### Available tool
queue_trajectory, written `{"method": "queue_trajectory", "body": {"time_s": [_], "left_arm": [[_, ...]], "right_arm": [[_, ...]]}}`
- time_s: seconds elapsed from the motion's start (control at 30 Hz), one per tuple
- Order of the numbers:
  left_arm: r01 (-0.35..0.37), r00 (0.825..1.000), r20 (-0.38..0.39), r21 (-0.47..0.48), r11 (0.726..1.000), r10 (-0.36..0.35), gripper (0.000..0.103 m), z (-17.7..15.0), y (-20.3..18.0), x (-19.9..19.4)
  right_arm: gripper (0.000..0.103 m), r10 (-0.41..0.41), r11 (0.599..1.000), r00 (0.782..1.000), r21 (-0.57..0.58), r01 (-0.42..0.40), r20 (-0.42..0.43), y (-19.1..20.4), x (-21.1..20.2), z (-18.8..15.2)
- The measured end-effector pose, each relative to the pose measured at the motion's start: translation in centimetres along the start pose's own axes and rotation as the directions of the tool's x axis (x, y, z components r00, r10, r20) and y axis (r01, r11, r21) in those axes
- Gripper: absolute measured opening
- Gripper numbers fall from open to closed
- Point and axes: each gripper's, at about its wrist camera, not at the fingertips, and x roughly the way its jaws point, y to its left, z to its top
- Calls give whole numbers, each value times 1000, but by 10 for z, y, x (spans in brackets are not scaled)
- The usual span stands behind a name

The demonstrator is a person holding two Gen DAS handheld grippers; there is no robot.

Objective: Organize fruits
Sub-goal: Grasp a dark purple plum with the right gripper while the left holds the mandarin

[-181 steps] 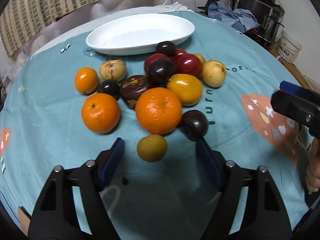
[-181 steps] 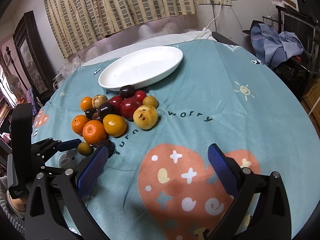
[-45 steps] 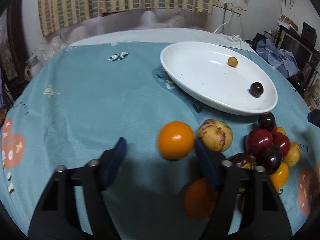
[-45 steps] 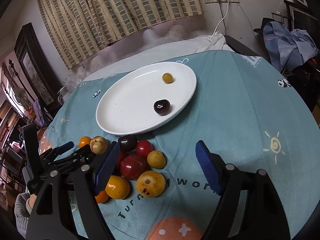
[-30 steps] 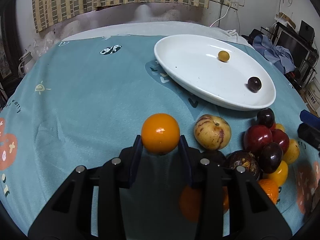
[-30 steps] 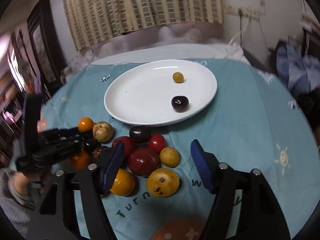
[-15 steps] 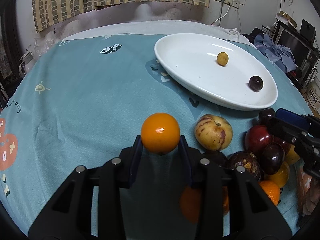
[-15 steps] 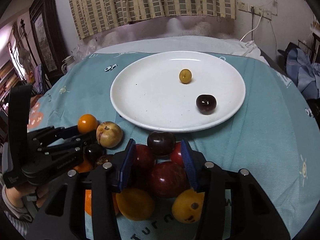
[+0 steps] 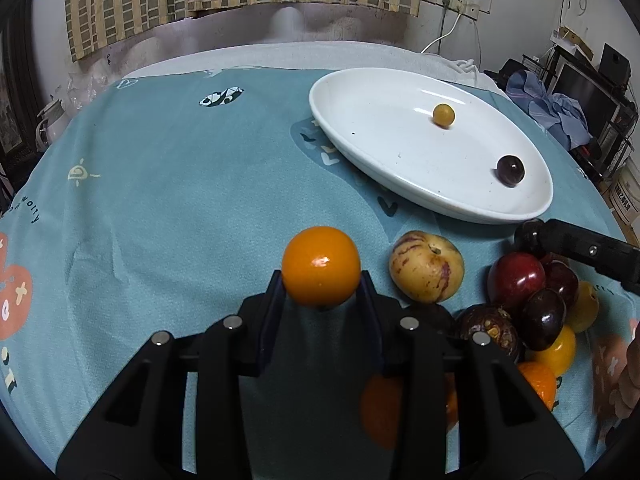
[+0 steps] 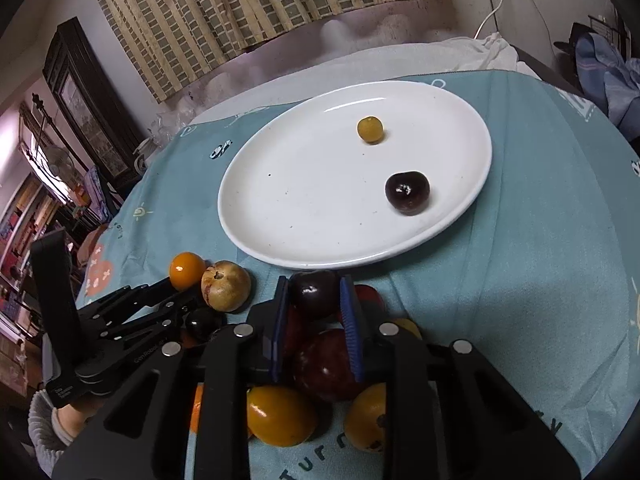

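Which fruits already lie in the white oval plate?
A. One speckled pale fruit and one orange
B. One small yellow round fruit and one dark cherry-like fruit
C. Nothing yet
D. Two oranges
B: the white oval plate holds only a small yellow round fruit and a dark cherry-like fruit, lying apart from each other.

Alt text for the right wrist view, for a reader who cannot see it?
The right tool has just closed on a dark plum atop a fruit pile, beside a white plate holding two small fruits. At left, the left tool grips an orange.
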Motion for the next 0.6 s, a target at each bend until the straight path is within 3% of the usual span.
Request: {"method": "queue_trajectory", "body": {"time_s": [0.03, 0.07, 0.4, 0.6], "left_arm": [[3, 1000, 2, -2, 1000, -3, 37, 1, 1, -1], [3, 1000, 3, -2, 1000, -3, 37, 0, 1, -1], [-10, 1000, 0, 14, 1000, 10, 37, 0, -2, 0], [-8, 1000, -3, 12, 1000, 8, 37, 0, -3, 1]], "right_arm": [[8, 22, 1000, 1000, 13, -22, -3, -2, -3, 0], [8, 42, 999, 999, 25, -42, -11, -4, -4, 1], [12, 31, 999, 998, 18, -30, -49, -1, 0, 3], [12, -36, 999, 998, -38, 34, -42, 10, -1, 5]]}}
